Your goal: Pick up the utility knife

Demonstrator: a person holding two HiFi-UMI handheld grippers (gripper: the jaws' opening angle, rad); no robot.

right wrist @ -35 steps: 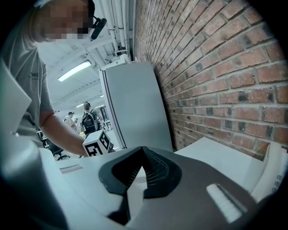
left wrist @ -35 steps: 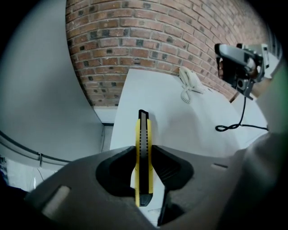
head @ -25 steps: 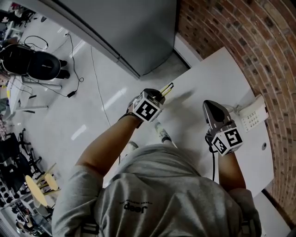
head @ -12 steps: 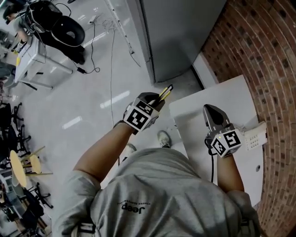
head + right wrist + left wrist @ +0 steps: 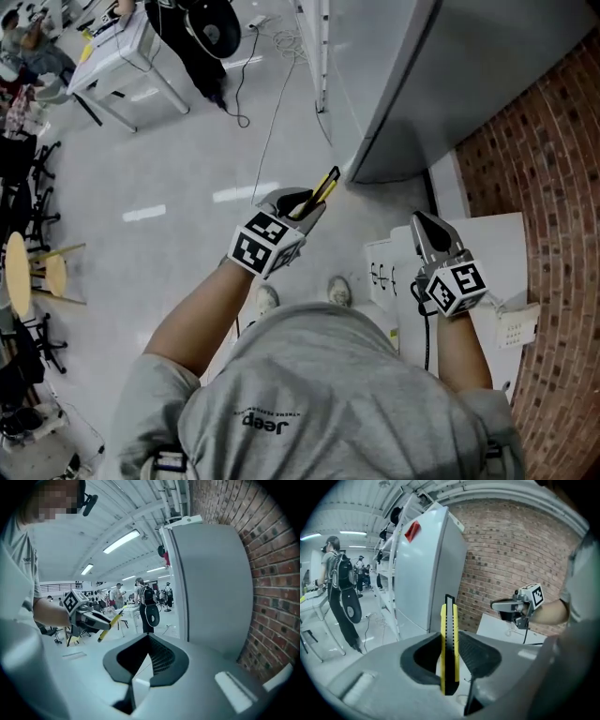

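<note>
Tall grey cabinet (image 5: 403, 84) as reference. Brick wall (image 5: 553, 187) runs right of it and behind. White table (image 5: 506, 244) sits just past the cabinet's foot, against the brick. Pale glossy floor (image 5: 169, 253) spreads left of the cabinet, with light streaks reflected on it. Thin black cable (image 5: 270, 141) trails over the floor near the cabinet base. White desk (image 5: 122, 56) well left of it, wooden stools (image 5: 17, 272) further left. Ceiling strip lights (image 5: 121, 541) lit, left of the cabinet top.
</note>
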